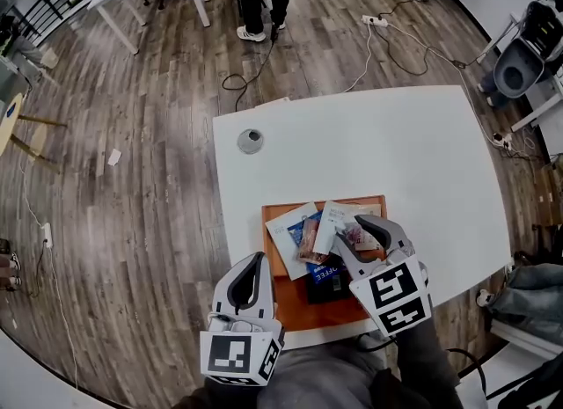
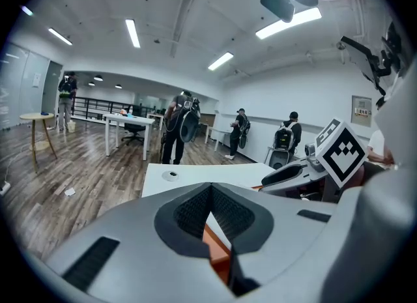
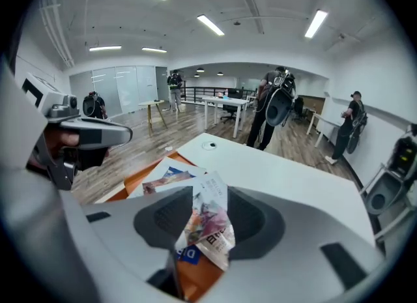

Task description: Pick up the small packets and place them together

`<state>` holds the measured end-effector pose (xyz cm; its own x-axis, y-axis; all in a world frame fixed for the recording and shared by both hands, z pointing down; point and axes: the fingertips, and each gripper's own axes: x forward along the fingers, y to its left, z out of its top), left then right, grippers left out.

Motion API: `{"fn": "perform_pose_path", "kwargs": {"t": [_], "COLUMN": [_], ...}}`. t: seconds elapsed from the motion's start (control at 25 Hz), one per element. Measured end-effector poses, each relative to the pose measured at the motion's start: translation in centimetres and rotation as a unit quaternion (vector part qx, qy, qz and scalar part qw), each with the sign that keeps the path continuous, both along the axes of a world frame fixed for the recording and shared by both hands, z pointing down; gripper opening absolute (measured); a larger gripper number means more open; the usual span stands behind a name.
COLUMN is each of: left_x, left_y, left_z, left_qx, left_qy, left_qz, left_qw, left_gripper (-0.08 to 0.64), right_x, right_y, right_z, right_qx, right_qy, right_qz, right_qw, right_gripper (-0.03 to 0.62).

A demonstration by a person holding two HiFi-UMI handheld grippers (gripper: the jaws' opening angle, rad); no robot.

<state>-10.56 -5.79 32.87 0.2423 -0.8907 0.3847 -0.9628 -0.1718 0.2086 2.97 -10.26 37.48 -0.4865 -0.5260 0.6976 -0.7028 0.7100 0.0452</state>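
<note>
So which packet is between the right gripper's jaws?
The pink-and-white packet: it alone sits between those jaws, while the other packets lie on the orange tray.

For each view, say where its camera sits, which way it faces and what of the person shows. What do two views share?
Head view: on the person's head, facing steeply down at the table and tray; left gripper and right gripper show below.
Left gripper view: on the left gripper, facing along its shut jaws across the table; right gripper at right.
Right gripper view: on the right gripper, facing over its open jaws, packet between them; left gripper at left.
Shared: both gripper views show the table.
</note>
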Motion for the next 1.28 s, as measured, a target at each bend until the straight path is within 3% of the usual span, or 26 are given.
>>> {"fn": "perform_pose_path", "kwargs": {"t": [0.24,0.52,0.88,1.28], "left_x": [0.2,1.9,3.9,5.0], "left_y": [0.7,2.3,5.2,7.0], "left_z": [-1.1,-1.0,-0.1,0.6], "left_qx": [0.013,0.021,0.011,0.005], "left_qy": [0.001,0.007,0.013,0.009], "left_qz": [0.009,0.04,0.087,0.119], "left_qw": [0.9999,0.999,0.9961,0.9928], "left_gripper": [-0.005,-0.005,-0.005,-0.005], "right_x": [0.8,2.7,4.1,2.5], "right_y": [0.6,3.4,8.5,12.4], "right_z": [-1.9,-1.9,0.1,2.6], "right_qx": [0.031,0.037,0.01,-0.019], "right_qy": [0.008,0.019,0.028,0.023], "right_qz": [0.018,0.047,0.076,0.069], "right_qw": [0.999,0.998,0.997,0.997], "right_gripper": [0.152,0.152,0.152,0.152]}}
